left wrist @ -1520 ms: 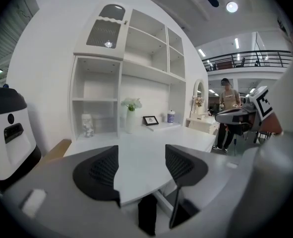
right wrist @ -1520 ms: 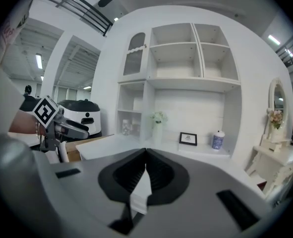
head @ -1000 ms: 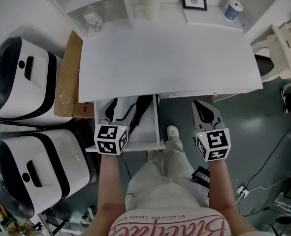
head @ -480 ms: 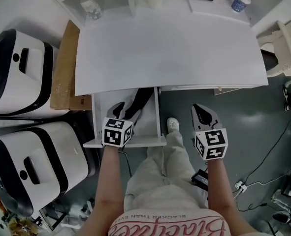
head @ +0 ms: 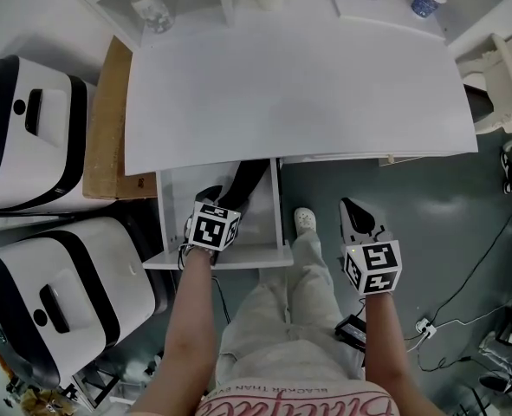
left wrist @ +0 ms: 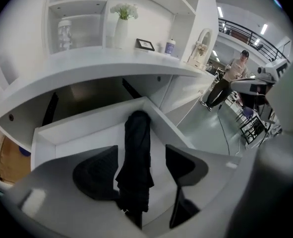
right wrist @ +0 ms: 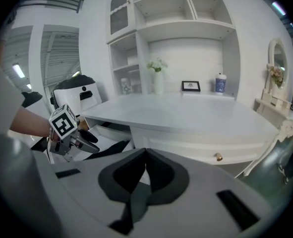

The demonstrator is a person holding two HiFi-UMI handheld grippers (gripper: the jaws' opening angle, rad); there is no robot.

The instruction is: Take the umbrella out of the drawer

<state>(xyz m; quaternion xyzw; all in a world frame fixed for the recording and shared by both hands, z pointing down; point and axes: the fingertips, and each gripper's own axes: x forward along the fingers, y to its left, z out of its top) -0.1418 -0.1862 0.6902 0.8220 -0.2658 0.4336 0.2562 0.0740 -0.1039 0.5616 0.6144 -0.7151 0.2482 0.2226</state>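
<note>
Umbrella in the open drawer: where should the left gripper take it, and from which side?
Best bet: take the umbrella across its near half, from above. It lies front to back in the drawer with its far end under the desk top, so only the near part is reachable from overhead. The left gripper has its open jaws astride it there.

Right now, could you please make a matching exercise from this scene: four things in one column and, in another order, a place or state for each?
Things:
1. umbrella
2. left claw
3. right claw
4. picture frame

Places or states:
A. shut and empty, above the floor
B. lying in the open drawer
C. standing at the back of the desk
D. open, one jaw on each side of the umbrella

Pairs: 1-B, 2-D, 3-A, 4-C
</note>
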